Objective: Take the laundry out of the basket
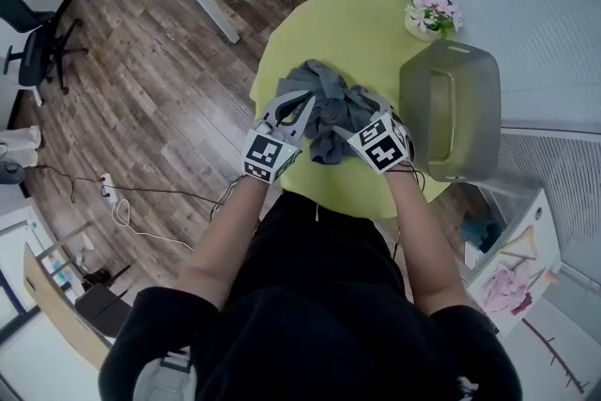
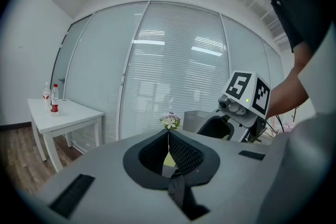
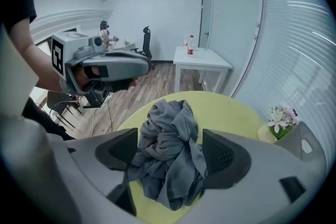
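On the yellow table (image 1: 352,23), at nine o'clock from the basket (image 1: 451,108), the grey laundry (image 1: 333,113) lies heaped, your left gripper (image 2: 169,139) pinching a fold, your right gripper (image 3: 170,149) spread over it, so clamp deep before lifting.

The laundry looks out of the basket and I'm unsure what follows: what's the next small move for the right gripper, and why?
Probably close the right gripper on the grey clothes. Its fingers stand open on either side of the heap on the yellow-green table, while the left gripper is shut, seemingly on a dark fold of it.
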`<state>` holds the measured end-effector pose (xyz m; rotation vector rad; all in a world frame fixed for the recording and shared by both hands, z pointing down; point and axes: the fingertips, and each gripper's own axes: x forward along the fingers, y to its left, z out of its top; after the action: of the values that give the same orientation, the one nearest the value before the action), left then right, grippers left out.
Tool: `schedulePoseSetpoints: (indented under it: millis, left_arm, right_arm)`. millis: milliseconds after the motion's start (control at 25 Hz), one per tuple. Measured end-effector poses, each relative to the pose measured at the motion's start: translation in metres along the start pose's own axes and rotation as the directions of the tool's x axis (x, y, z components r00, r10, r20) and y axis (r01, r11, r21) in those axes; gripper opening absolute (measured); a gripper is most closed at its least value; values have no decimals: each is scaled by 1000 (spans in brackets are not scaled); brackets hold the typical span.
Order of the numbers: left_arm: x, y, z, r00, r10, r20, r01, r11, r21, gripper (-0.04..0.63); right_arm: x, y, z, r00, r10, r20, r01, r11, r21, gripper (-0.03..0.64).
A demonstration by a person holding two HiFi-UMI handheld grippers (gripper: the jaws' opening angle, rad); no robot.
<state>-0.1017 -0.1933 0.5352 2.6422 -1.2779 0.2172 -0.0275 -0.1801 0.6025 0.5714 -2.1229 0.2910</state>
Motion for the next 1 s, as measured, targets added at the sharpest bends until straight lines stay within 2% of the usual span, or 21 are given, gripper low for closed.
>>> schedulePoseSetpoints:
  millis: [160,280,520,680,880,1000]
  left_arm:
    - [-13,-12,14,1000,-25,6,24,1000,18,11]
    - [-22,-24,29,999,-52,10,52,998,41,11]
    - [-44,-50,60,990,-137,29,135,989,61,11]
    - [-58,-62,76,983,-180,43,176,981,79,11]
    - [-70,-77,103,970,-235,63,227,967,112,11]
    - [-79,-84,111,963,-260,73,252,962,104,11]
  right_arm:
    - [-36,5,26,986,-50,157,42,998,55,388]
    - [-67,9,48,951,-78,299,51,994,99,388]
    - [-130,25,73,847,-154,508,70,981,181,388]
    - [-158,31,79,792,-209,574,88,969,232,387]
    - [-192,43,91,698,-245,673,93,963,254,387]
    - [-209,56,98,648,-256,718,105,963,248,383]
